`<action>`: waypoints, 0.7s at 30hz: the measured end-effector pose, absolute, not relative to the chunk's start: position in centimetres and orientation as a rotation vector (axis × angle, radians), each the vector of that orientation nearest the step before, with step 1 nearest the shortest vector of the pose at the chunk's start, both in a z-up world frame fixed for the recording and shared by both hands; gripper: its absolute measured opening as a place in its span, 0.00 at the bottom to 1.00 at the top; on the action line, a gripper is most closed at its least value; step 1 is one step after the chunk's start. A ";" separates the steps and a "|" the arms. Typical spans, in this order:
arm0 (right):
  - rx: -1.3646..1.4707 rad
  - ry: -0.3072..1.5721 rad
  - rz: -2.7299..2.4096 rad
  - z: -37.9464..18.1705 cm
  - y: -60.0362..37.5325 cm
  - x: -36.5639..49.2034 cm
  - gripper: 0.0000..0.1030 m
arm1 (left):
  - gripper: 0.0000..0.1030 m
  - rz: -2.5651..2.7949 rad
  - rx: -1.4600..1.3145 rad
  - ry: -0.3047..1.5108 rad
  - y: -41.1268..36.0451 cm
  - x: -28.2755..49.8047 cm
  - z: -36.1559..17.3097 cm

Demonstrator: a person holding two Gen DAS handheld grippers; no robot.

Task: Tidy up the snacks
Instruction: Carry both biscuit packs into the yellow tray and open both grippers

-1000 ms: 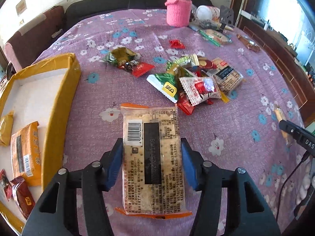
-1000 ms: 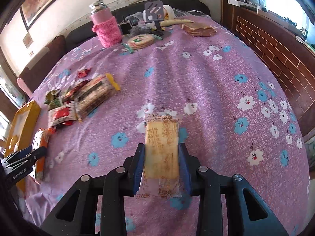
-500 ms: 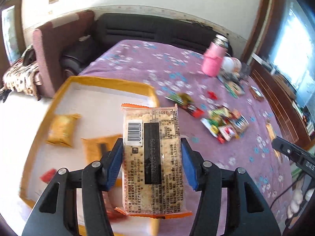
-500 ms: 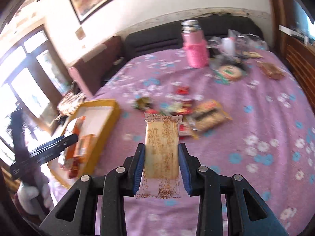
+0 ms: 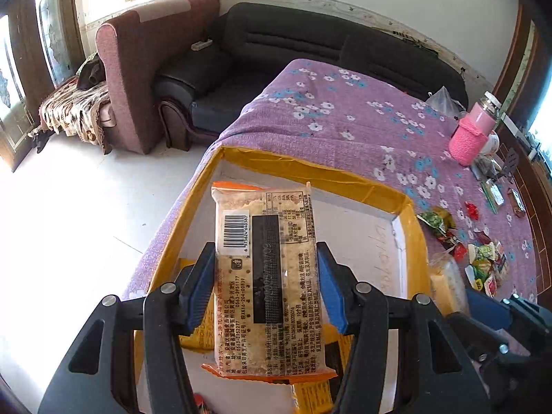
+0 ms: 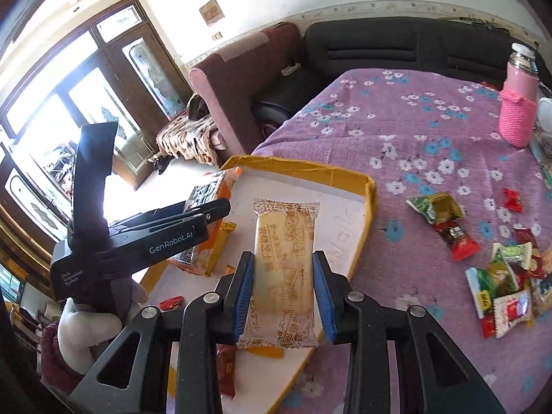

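Behind the table I see a dark sofa [image 5: 310, 45] along the wall, and the purple flowered tablecloth [image 6: 431, 138] covers all the table. On this cloth, at the edge near the sofa's end, sits the yellow-rimmed box [image 5: 310, 169], my landmark. A few packets already lie on its white floor.

My left gripper [image 5: 265, 281] is clamped on the cracker packet [image 5: 265, 276], barcode side up, and holds it above the near part of the box. My right gripper [image 6: 283, 293] is closed on the pale biscuit packet [image 6: 286, 269], also above the box, just beside the left one. Both packets are in the air, not yet put down.

To the right of the box, the pile of small snacks [image 6: 507, 276] waits on the cloth, and the pink bottle [image 6: 517, 103] stands well beyond it.

I think the danger is crowding: the two tools are near each other, so they may collide when lowering. Also, if I release too high, a packet could land on the box rim and slide to the floor.
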State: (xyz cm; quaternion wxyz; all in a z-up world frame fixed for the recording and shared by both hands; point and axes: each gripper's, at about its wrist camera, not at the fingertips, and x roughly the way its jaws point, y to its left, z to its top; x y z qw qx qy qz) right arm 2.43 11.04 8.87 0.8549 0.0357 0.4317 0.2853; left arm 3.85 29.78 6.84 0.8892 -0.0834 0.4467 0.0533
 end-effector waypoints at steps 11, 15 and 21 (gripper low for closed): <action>0.008 1.001 0.598 3.2 15.8 5.6 0.33 | 0.53 0.085 -0.240 0.957 31.9 4.5 6.0; 0.028 0.989 0.613 3.3 15.9 5.4 0.36 | 0.54 0.086 -0.264 0.950 32.6 4.2 6.6; 0.111 0.924 0.648 6.5 13.0 4.0 0.36 | 0.54 0.083 -0.293 0.889 32.0 1.6 9.3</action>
